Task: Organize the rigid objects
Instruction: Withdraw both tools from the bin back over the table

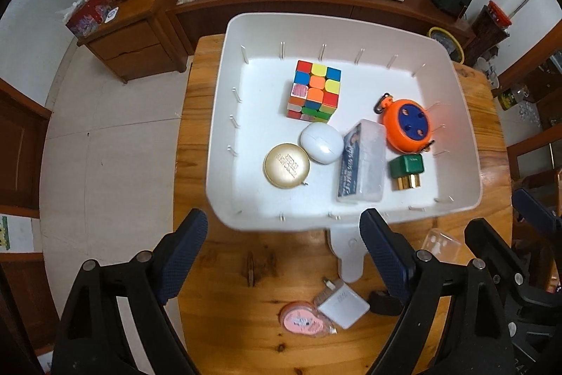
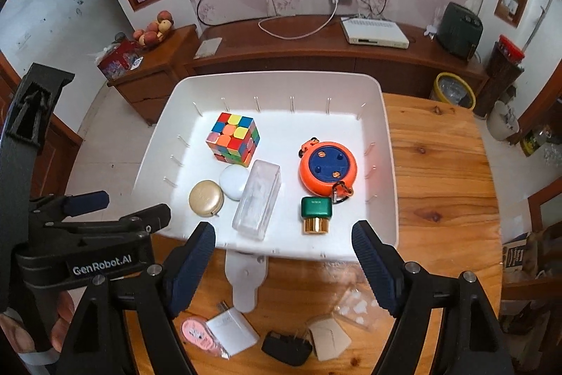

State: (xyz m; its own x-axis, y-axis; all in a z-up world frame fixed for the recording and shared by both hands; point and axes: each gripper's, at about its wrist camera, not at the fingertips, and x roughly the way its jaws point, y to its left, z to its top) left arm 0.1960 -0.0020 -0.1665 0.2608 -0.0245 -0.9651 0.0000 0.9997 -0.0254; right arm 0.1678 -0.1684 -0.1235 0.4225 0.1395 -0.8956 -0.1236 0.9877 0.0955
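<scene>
A white bin (image 1: 453, 115) (image 2: 383, 136) on the wooden table holds a colour cube (image 1: 314, 90) (image 2: 233, 137), a gold round tin (image 1: 286, 165) (image 2: 206, 198), a white oval case (image 1: 321, 142) (image 2: 232, 181), a clear box (image 1: 361, 160) (image 2: 258, 199), an orange reel (image 1: 405, 125) (image 2: 327, 166) and a green bottle (image 1: 406, 171) (image 2: 315, 214). My left gripper (image 1: 284, 255) and right gripper (image 2: 284, 264) are open and empty, above the table's near side. Below them lie a white charger (image 1: 342, 304) (image 2: 232, 331), a pink tape (image 1: 302, 320) (image 2: 196, 334), a black plug (image 2: 286, 347) and a beige item (image 2: 328, 338).
A clear plastic lid (image 1: 440, 245) (image 2: 354, 304) lies on the table (image 2: 439, 171) near the bin's front right. A white handle tab (image 1: 346, 255) (image 2: 246, 276) sticks out from the bin's front. Wooden cabinets (image 2: 316, 55) stand behind.
</scene>
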